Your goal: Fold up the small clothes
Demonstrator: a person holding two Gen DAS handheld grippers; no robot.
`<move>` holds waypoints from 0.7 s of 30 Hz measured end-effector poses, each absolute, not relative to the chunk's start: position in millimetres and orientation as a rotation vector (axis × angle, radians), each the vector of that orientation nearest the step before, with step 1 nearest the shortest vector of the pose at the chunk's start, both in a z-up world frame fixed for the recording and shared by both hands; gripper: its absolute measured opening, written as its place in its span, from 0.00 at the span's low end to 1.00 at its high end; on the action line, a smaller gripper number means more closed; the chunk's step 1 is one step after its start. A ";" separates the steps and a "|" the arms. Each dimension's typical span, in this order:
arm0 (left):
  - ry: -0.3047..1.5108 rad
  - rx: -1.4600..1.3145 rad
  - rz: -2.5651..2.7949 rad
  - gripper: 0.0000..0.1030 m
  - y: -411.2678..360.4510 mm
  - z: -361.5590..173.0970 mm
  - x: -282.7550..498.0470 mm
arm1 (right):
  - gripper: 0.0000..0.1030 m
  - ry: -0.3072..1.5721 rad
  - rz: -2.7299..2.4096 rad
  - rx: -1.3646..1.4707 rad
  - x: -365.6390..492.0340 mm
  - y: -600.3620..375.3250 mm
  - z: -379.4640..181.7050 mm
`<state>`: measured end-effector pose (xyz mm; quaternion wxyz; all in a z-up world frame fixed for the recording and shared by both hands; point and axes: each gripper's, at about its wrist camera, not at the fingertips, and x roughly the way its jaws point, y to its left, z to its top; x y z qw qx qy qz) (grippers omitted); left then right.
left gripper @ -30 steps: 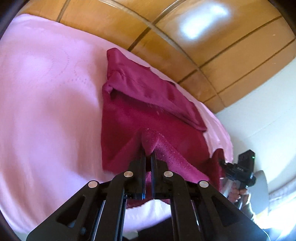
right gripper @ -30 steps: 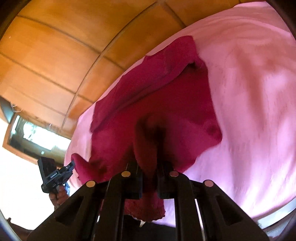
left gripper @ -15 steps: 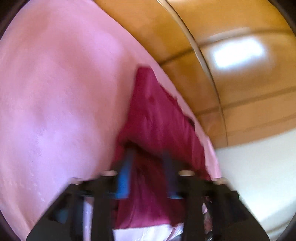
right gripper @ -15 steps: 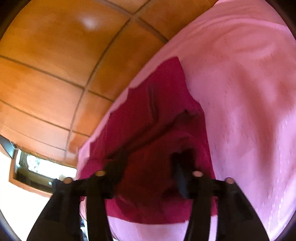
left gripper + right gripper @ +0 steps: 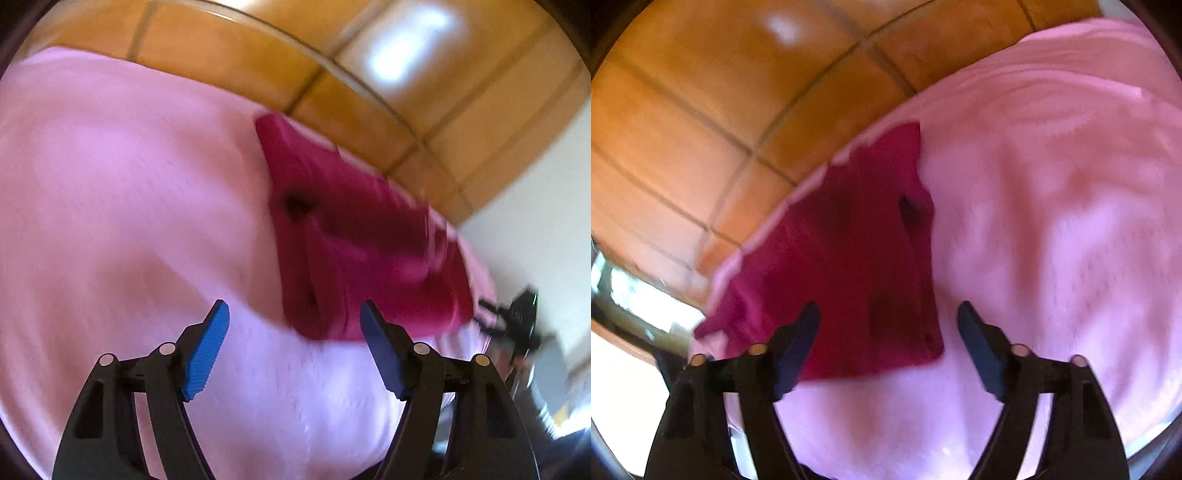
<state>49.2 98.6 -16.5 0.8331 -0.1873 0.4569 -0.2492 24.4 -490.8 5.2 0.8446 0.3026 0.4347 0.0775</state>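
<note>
A dark red garment (image 5: 354, 243) lies folded over itself on a pink cloth-covered surface (image 5: 110, 206). My left gripper (image 5: 293, 314) hovers just short of its near edge, jaws opening, blue pads (image 5: 207, 347) bare with nothing between them. In the right wrist view the same garment (image 5: 849, 258) lies ahead and to the left. My right gripper (image 5: 888, 314) is above its near corner, jaws closing but wide apart, gripping nothing. The right gripper (image 5: 517, 317) also shows at the far right of the left wrist view. Both views are blurred.
Orange floor tiles (image 5: 701, 110) lie beyond the pink cloth's far edge. A pale wall (image 5: 535, 184) stands to the right in the left wrist view. A bright window (image 5: 628, 291) shows at the left of the right wrist view.
Both grippers were shut on the garment's near edge a second ago. They have let go and pulled back, and the garment now lies flat, folded over itself.
</note>
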 end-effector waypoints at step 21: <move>1.011 -0.468 -0.666 0.15 95.0 -12.5 -23.3 | 0.22 0.980 0.154 0.405 -48.9 -451.0 17.9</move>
